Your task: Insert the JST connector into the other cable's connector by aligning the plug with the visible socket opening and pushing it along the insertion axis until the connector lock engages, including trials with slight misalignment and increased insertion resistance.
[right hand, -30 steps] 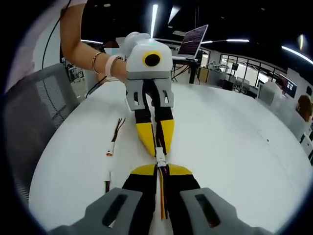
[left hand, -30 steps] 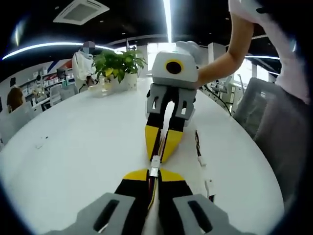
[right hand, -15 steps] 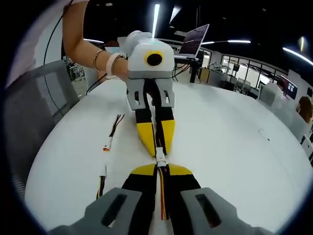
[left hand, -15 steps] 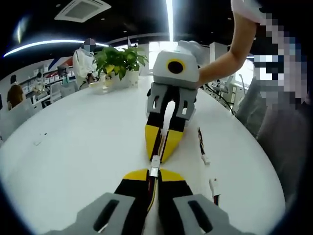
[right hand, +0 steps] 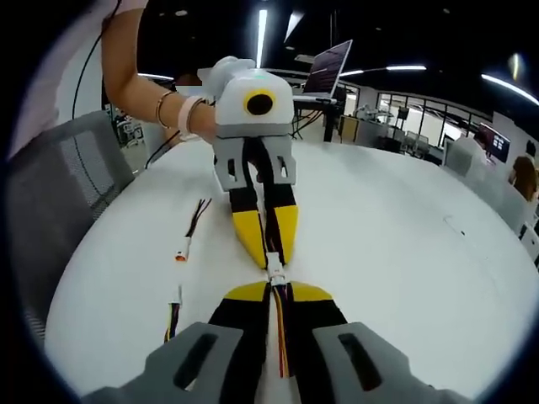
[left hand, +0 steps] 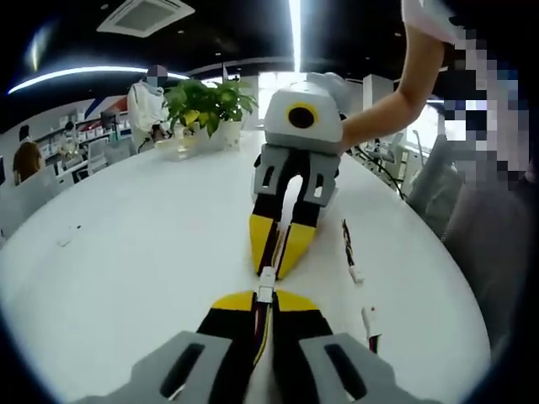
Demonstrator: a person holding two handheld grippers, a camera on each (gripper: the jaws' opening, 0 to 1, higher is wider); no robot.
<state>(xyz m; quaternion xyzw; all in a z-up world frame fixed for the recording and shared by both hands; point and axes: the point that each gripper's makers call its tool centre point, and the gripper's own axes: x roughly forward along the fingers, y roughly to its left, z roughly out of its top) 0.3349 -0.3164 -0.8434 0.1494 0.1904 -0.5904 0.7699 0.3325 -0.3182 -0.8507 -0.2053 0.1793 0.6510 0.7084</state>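
Fingers [left hand: 253, 324] pinch mated connectors [left hand: 266, 284] mid-table [left hand: 126, 252], edges well apart.

Table top [left hand: 126, 252]: smooth, white, faint sheen.
Left gripper [left hand: 264, 305] jaw tips: yellow plastic, matt, on black plastic.
Right gripper [left hand: 280, 261] housing: pale grey plastic, slightly glossy.
Connector [right hand: 274, 271] between the jaw tips: white plastic, smooth.
Spare cables [right hand: 178, 252] beside the jaws: thin plastic-sheathed wires.
Chair [right hand: 59, 194]: grey cloth mesh, matt.

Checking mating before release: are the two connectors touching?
Touching. Right gripper view shows the two white connectors meeting with no gap between the left gripper and right gripper.
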